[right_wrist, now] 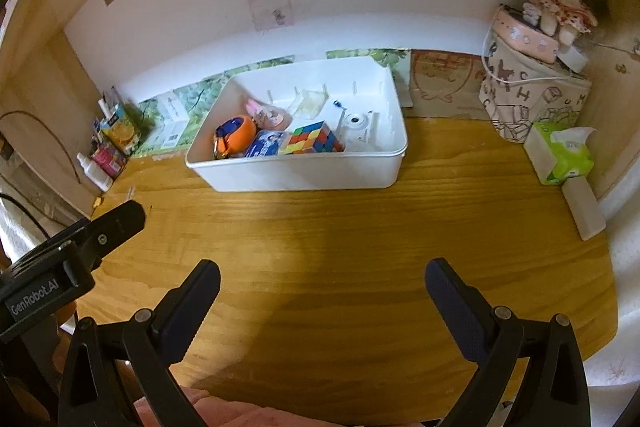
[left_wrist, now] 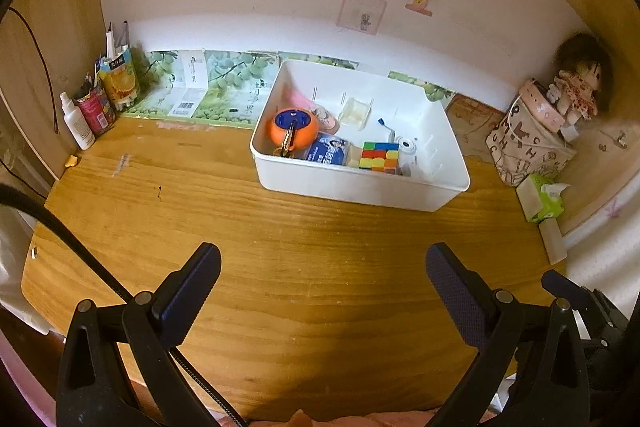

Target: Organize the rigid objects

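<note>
From your left wrist camera, your left gripper (left_wrist: 323,279) hangs wide open and empty over the bare wooden desk (left_wrist: 280,247); the white plastic bin (left_wrist: 360,187) beyond holds an orange round gadget (left_wrist: 292,129) and a multicoloured puzzle cube (left_wrist: 379,157). From the right wrist camera, your right gripper (right_wrist: 322,291) likewise gapes empty, well short of the bin.

Both the left gripper (left_wrist: 323,269) and the right gripper (right_wrist: 322,285) have black plastic arms with round silver screws and dark blue textured pads (right_wrist: 454,301), a black cable (left_wrist: 60,231) runs along the left one, and its body carries a white "GenRobot.AI" label (right_wrist: 34,297).
</note>
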The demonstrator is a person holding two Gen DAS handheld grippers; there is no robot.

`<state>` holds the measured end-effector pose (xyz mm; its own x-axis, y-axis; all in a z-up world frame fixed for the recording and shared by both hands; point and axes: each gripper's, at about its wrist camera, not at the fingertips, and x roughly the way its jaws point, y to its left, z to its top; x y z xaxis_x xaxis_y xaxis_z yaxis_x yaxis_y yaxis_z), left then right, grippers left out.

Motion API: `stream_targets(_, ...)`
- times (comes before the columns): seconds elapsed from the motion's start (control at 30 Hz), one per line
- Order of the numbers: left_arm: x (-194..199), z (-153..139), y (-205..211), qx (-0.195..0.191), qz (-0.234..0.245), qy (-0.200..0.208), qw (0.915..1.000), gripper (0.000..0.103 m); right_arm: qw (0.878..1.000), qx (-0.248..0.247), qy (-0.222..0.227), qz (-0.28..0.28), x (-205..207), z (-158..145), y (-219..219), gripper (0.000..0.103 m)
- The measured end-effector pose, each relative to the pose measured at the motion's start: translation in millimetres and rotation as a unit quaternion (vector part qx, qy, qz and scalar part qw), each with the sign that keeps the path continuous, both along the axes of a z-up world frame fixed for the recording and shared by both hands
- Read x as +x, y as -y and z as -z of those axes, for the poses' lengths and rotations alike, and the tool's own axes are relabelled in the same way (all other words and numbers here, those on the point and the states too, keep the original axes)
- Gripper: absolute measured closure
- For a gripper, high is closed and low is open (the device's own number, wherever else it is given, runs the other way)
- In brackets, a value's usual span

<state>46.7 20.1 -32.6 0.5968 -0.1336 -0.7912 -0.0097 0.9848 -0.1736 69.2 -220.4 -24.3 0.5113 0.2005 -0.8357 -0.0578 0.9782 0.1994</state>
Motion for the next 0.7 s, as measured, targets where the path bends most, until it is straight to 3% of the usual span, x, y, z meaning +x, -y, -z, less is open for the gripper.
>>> stream_targets(0.37, -11, 4, 7, 0.008, 0.006, -0.004, 0.9999, 0.001, 0.999, -0.015, -0.018, -0.036, -8, 7, -16, 0.000)
stream_targets(0.7, -20, 4, 10, 0.012, 0.016, -0.004, 0.9998, 0.001, 0.999, -0.023, -0.025, -0.034, -24, 9, -18, 0.000)
